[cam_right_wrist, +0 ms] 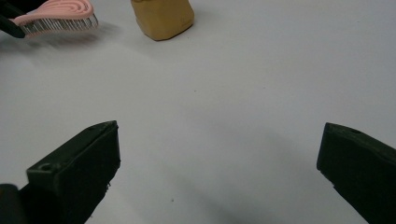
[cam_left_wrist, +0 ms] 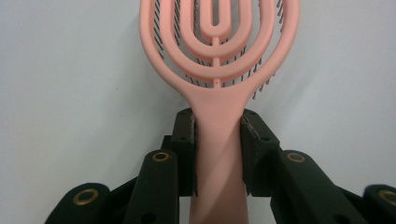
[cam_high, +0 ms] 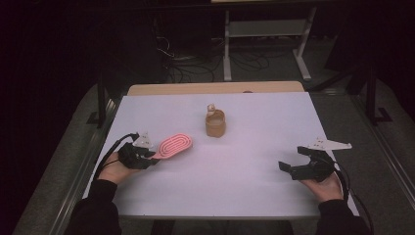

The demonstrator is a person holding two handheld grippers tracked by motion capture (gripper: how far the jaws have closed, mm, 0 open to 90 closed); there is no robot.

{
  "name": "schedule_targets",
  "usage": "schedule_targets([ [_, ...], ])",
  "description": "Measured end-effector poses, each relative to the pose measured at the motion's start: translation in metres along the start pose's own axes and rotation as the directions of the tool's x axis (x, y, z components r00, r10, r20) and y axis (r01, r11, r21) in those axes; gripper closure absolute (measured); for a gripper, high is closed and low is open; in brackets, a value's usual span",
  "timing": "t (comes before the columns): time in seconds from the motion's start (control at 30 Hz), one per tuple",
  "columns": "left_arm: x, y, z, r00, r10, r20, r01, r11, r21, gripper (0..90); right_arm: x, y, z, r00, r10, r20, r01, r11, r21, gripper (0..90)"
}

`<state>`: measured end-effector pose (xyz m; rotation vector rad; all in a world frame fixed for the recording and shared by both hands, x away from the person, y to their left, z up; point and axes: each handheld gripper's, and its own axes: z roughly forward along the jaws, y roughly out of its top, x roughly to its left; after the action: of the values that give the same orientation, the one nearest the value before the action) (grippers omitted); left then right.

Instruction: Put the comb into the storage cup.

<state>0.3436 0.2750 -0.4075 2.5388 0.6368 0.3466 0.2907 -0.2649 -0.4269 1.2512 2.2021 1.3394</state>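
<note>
Left hand-held gripper (cam_high: 152, 157) sits at about eight o'clock on the tabletop (cam_high: 254, 122), clenched on the handle of the pink hairbrush (cam_high: 173, 145). In the left gripper view the pads (cam_left_wrist: 186, 154) press both sides of the handle, low near the neck, likely so the head stays free and steady. The brush head points toward one o'clock, bristles down, close over the white surface. At the centre, toward twelve, stands a tan cup (cam_high: 215, 123) with a small pale thing in it. The right hand-held gripper (cam_high: 293, 160) rests at four o'clock, jaws spread wide and empty, seemingly waiting clear of the work.
</note>
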Motion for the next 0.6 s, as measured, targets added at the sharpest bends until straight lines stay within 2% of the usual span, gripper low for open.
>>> schedule_targets([
  [0.07, -0.003, 0.002, -0.002, 0.9999, 0.012, -0.003, -0.012, 0.9999, 0.003, 70.3, 0.0, 0.0, 0.0, 1.0, -0.001, 0.001, 0.001, 1.0, 0.0, 0.0],
  [0.27, -0.008, 0.009, -0.012, 0.999, 0.039, -0.021, -0.04, 0.9988, -0.027, 70.3, 0.0, 0.0, 0.0, 1.0, 0.001, 0.001, -0.001, 1.0, 0.001, 0.0],
  [0.6, -0.016, 0.018, -0.021, 0.9967, 0.066, -0.048, -0.069, 0.996, -0.057, 70.3, 0.001, -0.002, 0.0, 0.9999, -0.005, 0.013, 0.005, 1.0, 0.008, 0.0],
])
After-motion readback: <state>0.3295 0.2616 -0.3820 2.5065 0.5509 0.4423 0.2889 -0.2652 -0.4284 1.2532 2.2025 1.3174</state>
